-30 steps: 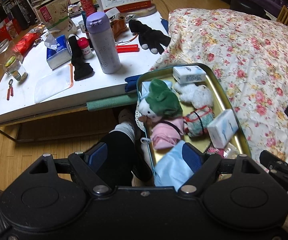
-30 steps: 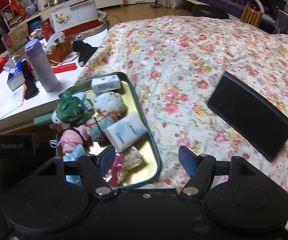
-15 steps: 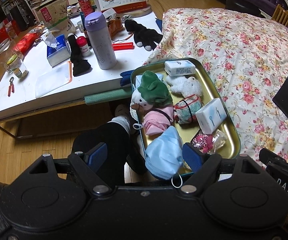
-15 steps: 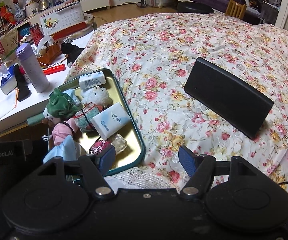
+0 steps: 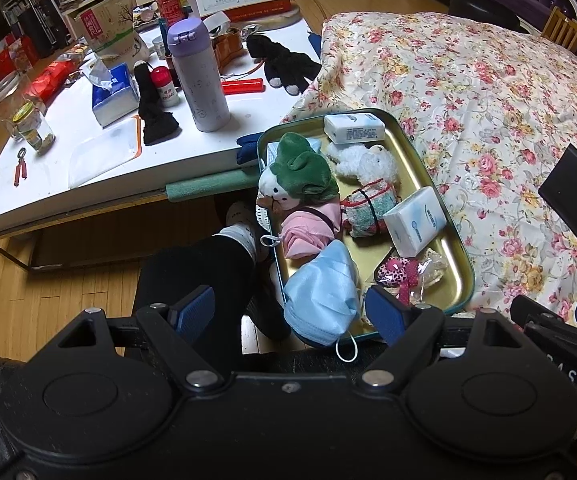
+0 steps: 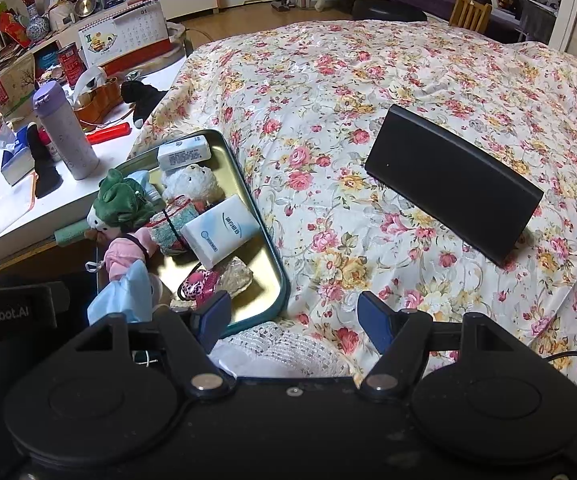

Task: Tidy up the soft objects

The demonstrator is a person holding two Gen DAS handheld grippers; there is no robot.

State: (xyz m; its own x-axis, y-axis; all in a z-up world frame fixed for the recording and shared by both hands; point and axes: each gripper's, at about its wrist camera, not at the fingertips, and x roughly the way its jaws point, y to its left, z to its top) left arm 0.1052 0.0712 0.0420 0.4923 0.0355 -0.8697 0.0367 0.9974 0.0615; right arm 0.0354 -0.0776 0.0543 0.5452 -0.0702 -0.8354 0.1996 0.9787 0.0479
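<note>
On the near left edge of the floral bedspread point(image 6: 368, 92), a shallow gold-lined metal tray with a teal rim point(image 5: 420, 168) has been set, seemingly so that soft things can be gathered in 1 place within reach of both claws. Inside it are packed a white plush doll in a green hat and pink dress point(image 5: 296, 184), a small white fluffy toy point(image 5: 364, 162), a bundled green and red cloth tied with a band point(image 5: 370, 208), 2 white tissue packs point(image 5: 416, 222) and a pink leopard-print item in clear wrap point(image 5: 398, 270). A light blue face mask point(image 5: 322, 294) is draped over the tray's near rim, half out, which suggests it is not yet properly stowed.

The left claw point(image 5: 288, 312) is seen released, fingers spread, with the mask lying just ahead between them but ungripped. The right claw point(image 6: 294, 310) is likewise spread and empty, poised over the tray's near right corner and the bedspread. A long black rectangular case point(image 6: 452, 180) rests well apart on the bed. On the white desk point(image 5: 100, 160) to the left, a lilac flask point(image 5: 200, 80) and black gloves point(image 5: 284, 66) are left outside the tray.
</note>
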